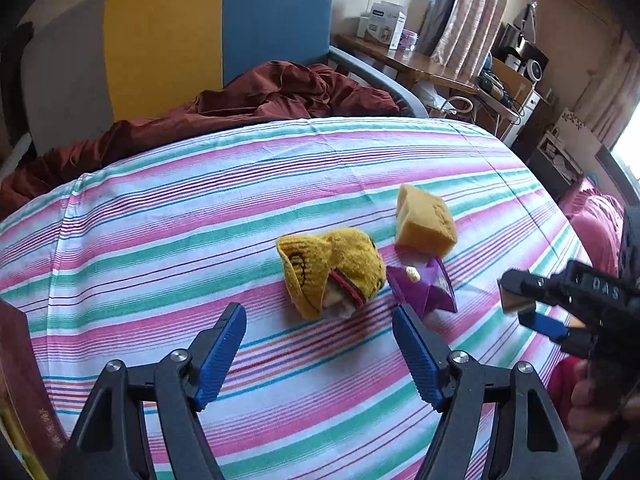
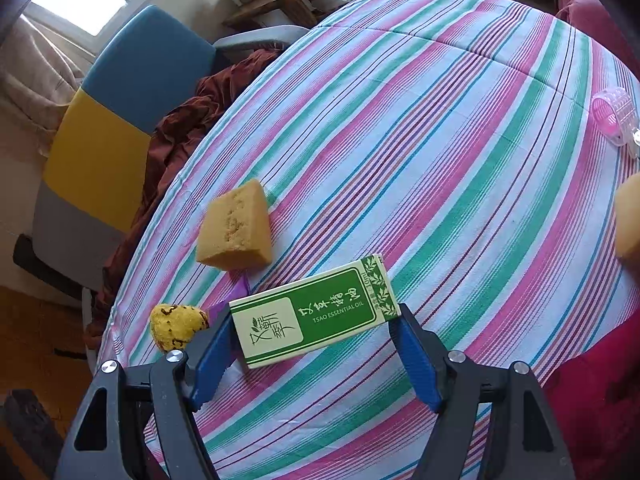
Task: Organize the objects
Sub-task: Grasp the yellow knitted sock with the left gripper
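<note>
One sponge (image 2: 629, 220) cut off at frame edge; purple packet (image 2: 236, 298) mostly hidden.

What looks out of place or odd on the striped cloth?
The purple wrapper lies torn open beside the yellow knitted item, with a pale crumb on it, apparently spilled. The knitted item is crumpled, something stuffed inside. The sponge sits tilted.
</note>
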Demonstrator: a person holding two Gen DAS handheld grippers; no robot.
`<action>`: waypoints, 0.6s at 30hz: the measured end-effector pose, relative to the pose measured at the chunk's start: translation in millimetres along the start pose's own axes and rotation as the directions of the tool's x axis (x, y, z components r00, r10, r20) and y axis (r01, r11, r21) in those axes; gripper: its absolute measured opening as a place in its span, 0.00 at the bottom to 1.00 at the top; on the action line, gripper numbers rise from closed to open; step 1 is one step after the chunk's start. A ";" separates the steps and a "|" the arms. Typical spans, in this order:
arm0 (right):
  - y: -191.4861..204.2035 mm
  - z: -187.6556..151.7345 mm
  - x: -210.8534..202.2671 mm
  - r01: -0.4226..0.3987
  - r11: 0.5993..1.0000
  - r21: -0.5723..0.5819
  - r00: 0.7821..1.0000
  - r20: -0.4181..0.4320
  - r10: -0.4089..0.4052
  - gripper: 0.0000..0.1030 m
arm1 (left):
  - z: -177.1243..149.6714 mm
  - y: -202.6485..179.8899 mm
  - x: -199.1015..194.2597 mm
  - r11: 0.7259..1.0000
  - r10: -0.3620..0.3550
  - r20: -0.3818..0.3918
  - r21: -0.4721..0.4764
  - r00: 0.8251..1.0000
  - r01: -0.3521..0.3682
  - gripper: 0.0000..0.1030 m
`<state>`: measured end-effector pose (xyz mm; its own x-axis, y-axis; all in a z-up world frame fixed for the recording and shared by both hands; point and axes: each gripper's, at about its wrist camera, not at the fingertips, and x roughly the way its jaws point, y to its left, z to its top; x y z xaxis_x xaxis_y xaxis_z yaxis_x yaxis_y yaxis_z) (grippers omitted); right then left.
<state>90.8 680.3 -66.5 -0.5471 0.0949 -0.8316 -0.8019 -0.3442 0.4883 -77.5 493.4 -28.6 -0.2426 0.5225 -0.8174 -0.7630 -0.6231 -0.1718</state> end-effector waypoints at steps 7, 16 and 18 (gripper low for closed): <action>-1.2 -0.5 0.3 -0.023 1.000 0.000 1.000 -0.015 0.023 0.75 | 20.3 -5.9 30.1 0.998 0.037 -0.006 -0.041 0.999 -0.038 0.79; 0.1 -1.8 4.7 -0.010 1.000 -0.014 0.999 -0.041 0.009 0.75 | 28.5 -1.9 79.9 0.994 0.068 -0.035 -0.086 0.997 -0.071 0.59; 1.2 -1.8 4.5 -0.003 1.000 -0.024 0.999 -0.039 0.002 0.75 | 20.9 -5.7 72.7 0.997 0.060 -0.022 -0.047 0.998 -0.060 0.50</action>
<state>87.8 678.6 -70.2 -0.5387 0.0578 -0.8405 -0.7946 -0.3664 0.4841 -103.4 547.1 -75.5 -0.2746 0.4718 -0.8378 -0.7179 -0.6803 -0.1478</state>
